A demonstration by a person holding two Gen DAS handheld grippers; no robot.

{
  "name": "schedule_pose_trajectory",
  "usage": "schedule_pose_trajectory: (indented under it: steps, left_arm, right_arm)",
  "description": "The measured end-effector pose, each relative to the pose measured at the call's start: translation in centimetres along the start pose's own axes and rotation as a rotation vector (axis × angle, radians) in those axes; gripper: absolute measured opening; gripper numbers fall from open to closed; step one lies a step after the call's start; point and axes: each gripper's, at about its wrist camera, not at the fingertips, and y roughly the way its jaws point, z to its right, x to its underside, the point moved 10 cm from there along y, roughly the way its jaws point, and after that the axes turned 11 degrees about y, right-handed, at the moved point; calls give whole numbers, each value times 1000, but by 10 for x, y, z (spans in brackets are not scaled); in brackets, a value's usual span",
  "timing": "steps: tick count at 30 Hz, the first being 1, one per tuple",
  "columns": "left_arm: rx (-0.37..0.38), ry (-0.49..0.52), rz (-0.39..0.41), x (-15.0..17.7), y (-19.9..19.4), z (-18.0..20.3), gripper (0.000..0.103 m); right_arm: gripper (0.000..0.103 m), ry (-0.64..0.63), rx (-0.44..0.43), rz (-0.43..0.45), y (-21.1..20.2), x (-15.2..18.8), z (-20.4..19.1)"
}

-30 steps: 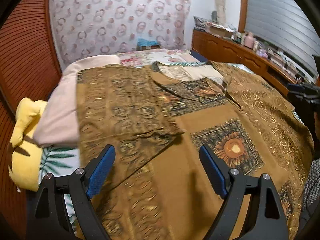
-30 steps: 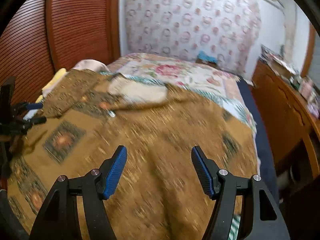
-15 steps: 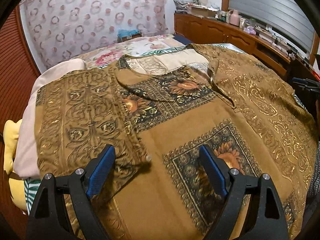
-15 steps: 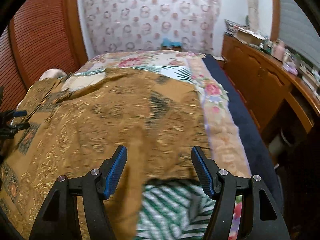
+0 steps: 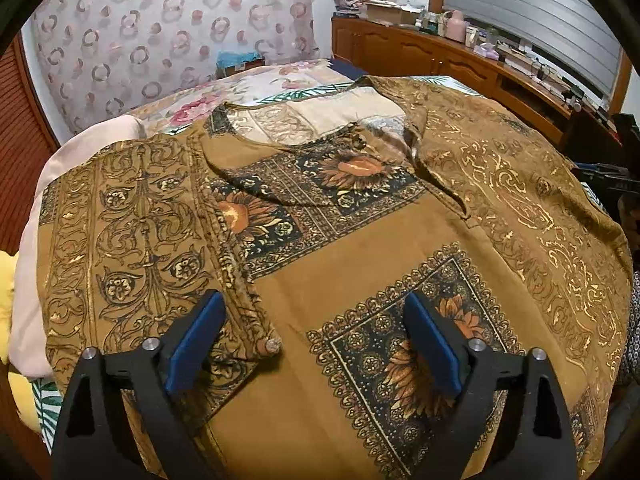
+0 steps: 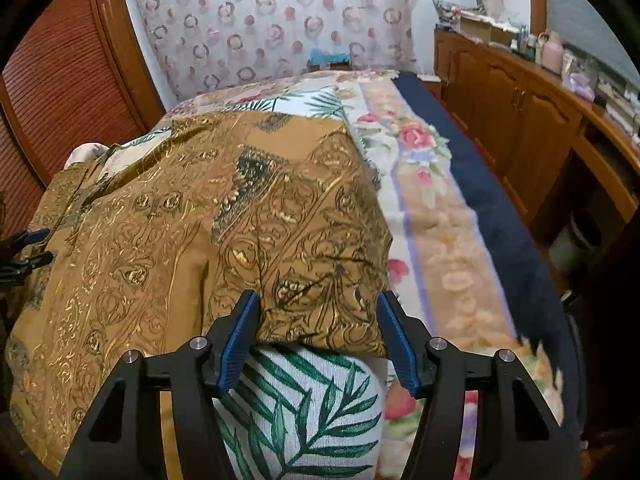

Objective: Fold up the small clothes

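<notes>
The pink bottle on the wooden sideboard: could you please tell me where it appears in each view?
Left wrist view: the pink bottle stands upper right, on the wooden sideboard.
Right wrist view: it is at the far upper right.
Shared landmark: the ring-patterned curtain, behind the bed.

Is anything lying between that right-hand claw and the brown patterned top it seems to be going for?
Nothing visible. The right gripper is open, its fingers either side of the brown patterned top's edge, with only the palm-leaf sheet underneath.
</notes>
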Motion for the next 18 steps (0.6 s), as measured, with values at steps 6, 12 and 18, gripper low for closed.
schedule_pose_trajectory:
  steps: [6, 12, 18]
  left_arm:
    - [16, 21, -12, 1, 1, 6, 103]
    - [14, 22, -12, 1, 1, 6, 103]
    - [14, 23, -12, 1, 1, 5, 103]
  right_arm:
    - [58, 4, -16, -5, -1, -3, 4]
    - [48, -33, -2, 6, -2, 0, 0]
    - [38, -105, 57, 24, -6, 0, -3]
